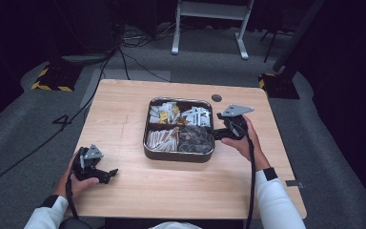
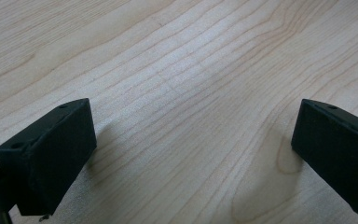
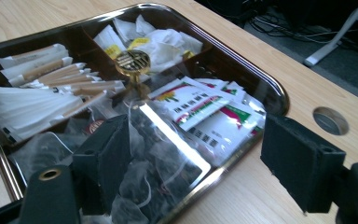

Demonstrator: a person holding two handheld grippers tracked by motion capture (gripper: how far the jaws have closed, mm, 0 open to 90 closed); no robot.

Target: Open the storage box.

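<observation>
We judge nothing begun: both our left claw (image 2: 193, 154) and right claw (image 3: 191, 161) gape empty, the tray (image 1: 148, 143) of packets untouched.

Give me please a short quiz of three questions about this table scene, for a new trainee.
1. True or false: the left tool is shut on a packet.
2. Which tool is beside the tray? A) left B) right C) both
3. Fill in: the gold knob stands at the ______ of the tray, where its dividers meet.

Key
1. False. Its jaws stand wide apart over bare table, holding nothing.
2. B. The right tool is at the tray's right rim, jaws open, near the compartment of dark tea bags; the left tool is down near the table's front left corner.
3. Centre.
</observation>
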